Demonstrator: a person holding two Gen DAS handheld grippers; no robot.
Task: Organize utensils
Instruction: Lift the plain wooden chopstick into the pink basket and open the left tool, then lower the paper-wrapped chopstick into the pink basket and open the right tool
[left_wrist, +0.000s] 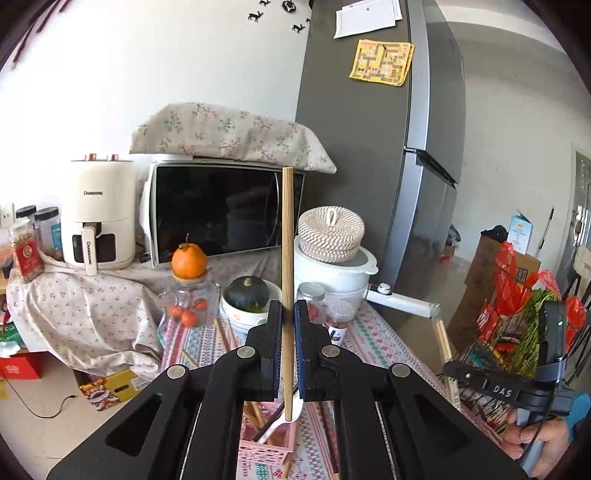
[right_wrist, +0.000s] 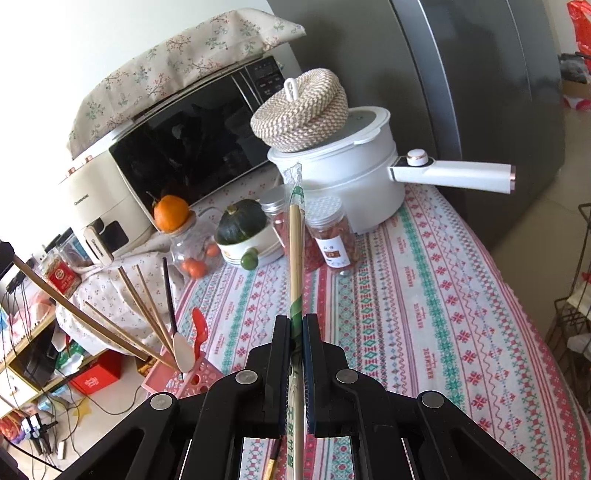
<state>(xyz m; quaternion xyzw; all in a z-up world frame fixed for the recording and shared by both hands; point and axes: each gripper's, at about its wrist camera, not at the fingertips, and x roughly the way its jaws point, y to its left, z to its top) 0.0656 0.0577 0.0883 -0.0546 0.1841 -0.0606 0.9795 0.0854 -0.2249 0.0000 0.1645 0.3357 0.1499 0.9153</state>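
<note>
Clearly the sorting is partway through. The left claw (left_wrist: 289, 310) is clenched on a bare chopstick (left_wrist: 287, 258), held upright with its lower tip hanging just above the pink basket (left_wrist: 267, 445) on the bench (right_wrist: 424, 295). That basket already holds several chopsticks (right_wrist: 142, 299), a white spoon (right_wrist: 183, 350) and a red one (right_wrist: 199, 326), all leaning outward, so a good share of the work looks done. The right claw (right_wrist: 296, 323) grips a wrapped pair (right_wrist: 295, 251) in a sleeve with green print, pointing toward the white pot (right_wrist: 343, 177); I'd guess it goes in after the bare one. A dark chopstick (right_wrist: 272, 459) lies on the cloth below the right claw, and a dark stick or two lie near the basket in the left view, so some pieces are left. As for writing, the cream air fryer (left_wrist: 98, 210) reads CHANGHONG on body and handle, a strap on the right-hand device (left_wrist: 502, 389) reads DAS, and the sleeve carries Chinese characters I can't make out.
</note>
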